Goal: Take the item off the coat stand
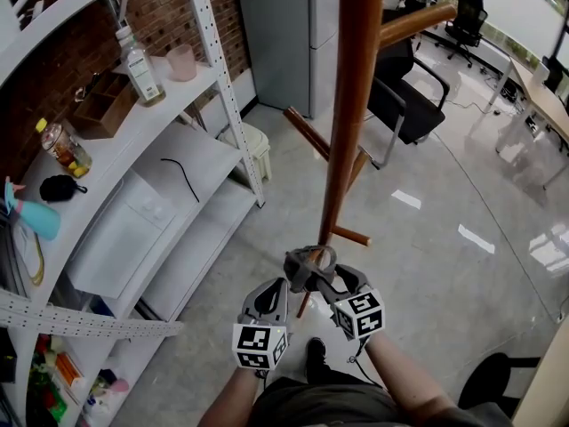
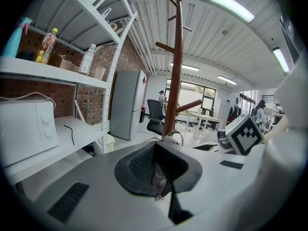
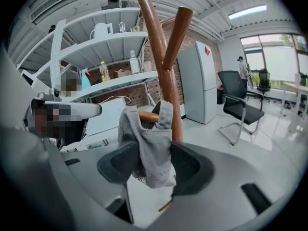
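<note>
A brown wooden coat stand (image 1: 347,105) rises straight ahead of me. Low on it, a grey cap (image 1: 309,265) hangs over a short peg (image 3: 147,115). In the right gripper view the cap (image 3: 147,148) droops between the two pads of my right gripper (image 3: 149,165), and the cloth touches both. That gripper (image 1: 327,283) sits just right of the pole's foot. My left gripper (image 1: 281,285) meets the cap's left edge. Its jaws stand nearly together, with a strip of stitched grey cloth (image 2: 156,177) pinched in them. The stand's pole (image 2: 175,81) lies beyond.
A white shelf unit (image 1: 160,158) runs along the left, holding a bottle (image 1: 140,65), a pink cup (image 1: 181,60) and a microwave (image 1: 124,229). A grey fridge (image 1: 284,34) and a black office chair (image 1: 409,105) stand behind the coat stand. More pegs (image 1: 418,23) jut out higher up.
</note>
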The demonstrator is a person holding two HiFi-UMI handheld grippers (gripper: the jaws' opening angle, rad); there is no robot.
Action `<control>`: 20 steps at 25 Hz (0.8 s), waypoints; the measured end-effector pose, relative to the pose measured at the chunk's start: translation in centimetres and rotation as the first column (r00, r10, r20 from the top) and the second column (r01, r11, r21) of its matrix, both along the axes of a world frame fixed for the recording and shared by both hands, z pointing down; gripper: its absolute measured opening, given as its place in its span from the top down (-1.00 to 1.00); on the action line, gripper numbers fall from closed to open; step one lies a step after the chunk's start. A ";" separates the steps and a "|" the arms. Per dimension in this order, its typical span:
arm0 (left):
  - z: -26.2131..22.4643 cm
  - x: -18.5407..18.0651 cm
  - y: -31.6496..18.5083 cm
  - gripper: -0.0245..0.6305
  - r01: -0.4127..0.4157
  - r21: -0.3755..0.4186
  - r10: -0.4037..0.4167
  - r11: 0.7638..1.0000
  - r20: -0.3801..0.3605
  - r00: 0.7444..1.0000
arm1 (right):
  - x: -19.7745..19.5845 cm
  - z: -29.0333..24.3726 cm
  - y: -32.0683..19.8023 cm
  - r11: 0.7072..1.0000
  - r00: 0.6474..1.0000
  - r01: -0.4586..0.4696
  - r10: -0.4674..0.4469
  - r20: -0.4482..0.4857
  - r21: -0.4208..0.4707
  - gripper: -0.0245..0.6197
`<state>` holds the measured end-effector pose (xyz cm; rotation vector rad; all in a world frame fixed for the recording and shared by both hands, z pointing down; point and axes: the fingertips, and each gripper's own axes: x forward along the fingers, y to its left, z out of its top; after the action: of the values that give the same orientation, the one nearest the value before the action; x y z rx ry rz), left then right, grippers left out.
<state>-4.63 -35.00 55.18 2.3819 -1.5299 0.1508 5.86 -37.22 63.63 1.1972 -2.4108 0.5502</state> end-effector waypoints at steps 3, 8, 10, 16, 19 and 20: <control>-0.1 -0.1 0.2 0.90 -0.001 0.001 0.001 1.000 0.000 1.000 | 0.0 -0.1 0.1 1.000 1.000 0.004 -0.004 0.006 -0.005 0.36; -0.5 -0.3 0.7 0.91 -0.006 0.004 0.006 1.000 0.001 1.000 | -0.3 -0.4 0.6 1.000 1.000 0.022 -0.022 -0.007 -0.017 0.46; -0.6 -0.4 0.9 0.91 -0.006 0.007 0.006 1.000 0.001 1.000 | -0.4 -0.5 0.8 1.000 1.000 0.019 -0.019 -0.008 -0.021 0.49; -1.2 -0.8 1.2 0.91 -0.010 0.020 0.010 1.000 0.003 1.000 | 0.1 -1.4 0.4 1.000 1.000 -0.018 0.018 -0.009 0.012 0.55; -1.4 -1.1 1.4 0.91 -0.012 0.024 0.011 1.000 0.006 1.000 | 0.2 -1.9 0.3 0.999 1.000 -0.022 0.023 -0.012 0.026 0.59; -1.5 -1.2 1.4 0.91 -0.012 0.024 0.012 1.000 0.007 1.000 | 0.2 -2.2 0.3 0.999 1.000 -0.025 0.025 -0.012 0.031 0.60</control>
<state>-5.81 -33.56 53.73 2.4124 -1.5292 0.1441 6.05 -36.97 61.46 1.2417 -2.4056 0.5132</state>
